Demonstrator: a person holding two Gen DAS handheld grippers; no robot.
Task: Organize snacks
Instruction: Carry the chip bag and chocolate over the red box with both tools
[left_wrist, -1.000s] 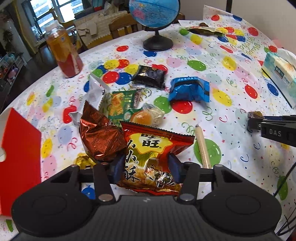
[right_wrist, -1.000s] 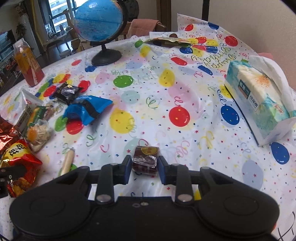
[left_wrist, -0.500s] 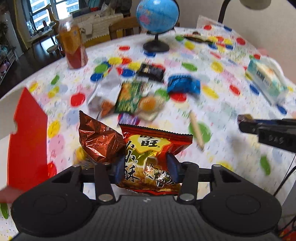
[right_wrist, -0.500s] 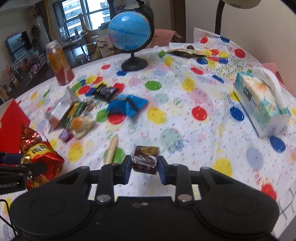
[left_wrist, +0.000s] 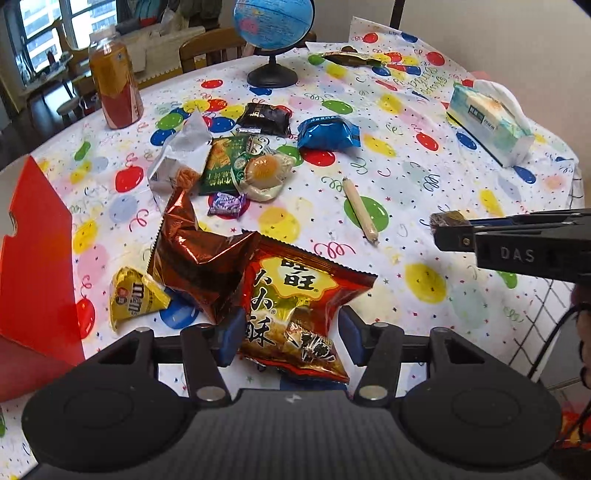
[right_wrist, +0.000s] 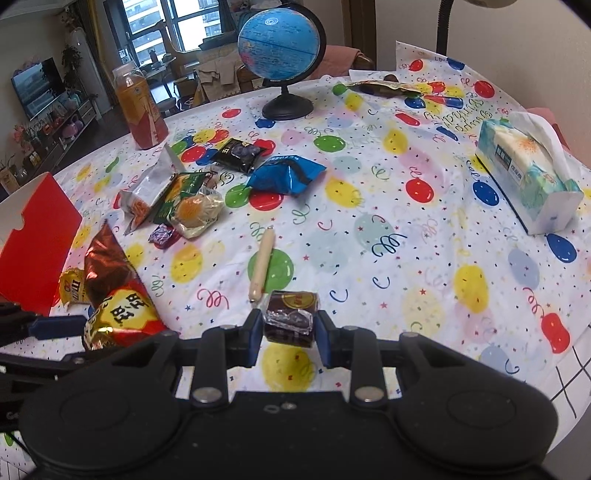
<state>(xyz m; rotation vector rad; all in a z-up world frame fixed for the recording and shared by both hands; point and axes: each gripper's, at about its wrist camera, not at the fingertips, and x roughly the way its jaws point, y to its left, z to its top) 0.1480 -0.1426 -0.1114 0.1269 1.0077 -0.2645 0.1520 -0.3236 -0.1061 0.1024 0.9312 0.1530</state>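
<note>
My left gripper (left_wrist: 290, 338) is shut on a red and gold snack bag (left_wrist: 299, 306) and holds it above the table; a crumpled copper foil bag (left_wrist: 195, 254) hangs against it. My right gripper (right_wrist: 288, 332) is shut on a small dark brown wrapped candy (right_wrist: 290, 317), also lifted. The right gripper shows in the left wrist view (left_wrist: 448, 225) at the right. A pile of snacks lies mid-table: a green packet (left_wrist: 221, 166), a clear pastry packet (left_wrist: 264, 175), a blue packet (left_wrist: 328, 133), a black packet (left_wrist: 264, 118), a purple candy (left_wrist: 225, 204), a yellow M&M's bag (left_wrist: 135, 295).
A red box (left_wrist: 33, 258) stands at the left edge. A juice bottle (left_wrist: 114, 92), a globe (left_wrist: 273, 40) and a tissue box (left_wrist: 487, 123) stand around the table. A wooden stick (left_wrist: 360, 210) lies in the middle.
Both grippers rose and pulled back from the table with their snacks held. The yellow M&M's bag and the purple candy came into view under the left gripper.
</note>
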